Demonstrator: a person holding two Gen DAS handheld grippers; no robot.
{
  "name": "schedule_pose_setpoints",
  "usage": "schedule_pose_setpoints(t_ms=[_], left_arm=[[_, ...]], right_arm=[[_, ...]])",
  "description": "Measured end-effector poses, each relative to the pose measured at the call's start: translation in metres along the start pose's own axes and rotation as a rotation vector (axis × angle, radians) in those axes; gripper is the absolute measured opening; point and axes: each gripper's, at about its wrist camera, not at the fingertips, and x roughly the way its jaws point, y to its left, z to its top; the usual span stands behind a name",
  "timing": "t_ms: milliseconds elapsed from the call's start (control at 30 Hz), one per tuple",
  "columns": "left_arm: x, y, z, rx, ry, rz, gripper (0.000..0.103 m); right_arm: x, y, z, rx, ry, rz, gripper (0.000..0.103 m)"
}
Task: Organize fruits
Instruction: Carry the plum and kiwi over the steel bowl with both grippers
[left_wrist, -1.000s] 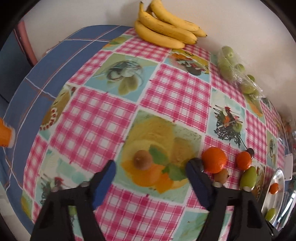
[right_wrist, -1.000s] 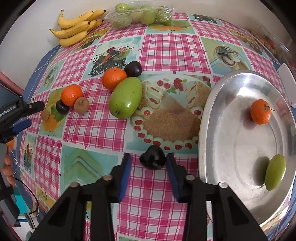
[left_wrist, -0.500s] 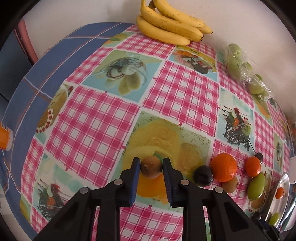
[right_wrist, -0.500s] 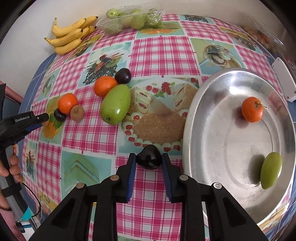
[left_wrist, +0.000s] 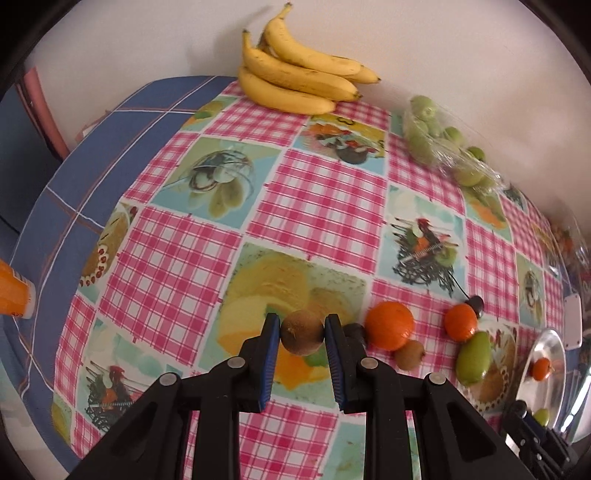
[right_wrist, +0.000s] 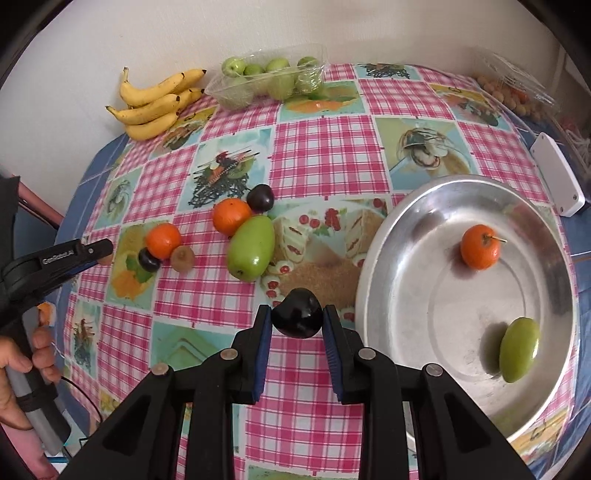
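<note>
Both grippers are now clamping fruit that lay loose a second ago; the left gripper is pinching a brown kiwi, the right gripper a dark plum; the silver tray is sitting just right of the plum, well right of the kiwi; the right hand is nearer.
</note>
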Motion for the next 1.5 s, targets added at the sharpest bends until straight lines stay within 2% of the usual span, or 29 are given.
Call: schedule_pose_setpoints(t_ms=[133, 233, 633, 1033, 1300, 1500], left_arm=[[-0.008, -0.015, -0.004, 0.032, -0.006, -0.024, 0.027], [-0.014, -0.028, -0.009, 0.041, -0.009, -0.051, 0.027], [-0.028, -0.094, -0.03, 0.168, -0.005, -0.114, 0.027], [-0.039, -0.189, -0.074, 0.375, 0.017, -0.186, 0.027], [-0.038, -0.238, -0.101, 0.483, 0.031, -0.22, 0.027], [-0.034, -0.262, -0.116, 0.561, 0.033, -0.225, 0.027]], right_arm=[[-0.005, -0.007, 0.001, 0.018, -0.008, 0.006, 0.029], [-0.008, -0.015, 0.0, 0.026, -0.015, -0.024, 0.029], [-0.026, -0.072, 0.001, 0.139, -0.042, -0.088, 0.029], [-0.05, -0.137, -0.004, 0.273, -0.081, -0.135, 0.029], [-0.062, -0.176, -0.01, 0.362, -0.109, -0.145, 0.029], [-0.059, -0.19, -0.01, 0.394, -0.121, -0.155, 0.029]])
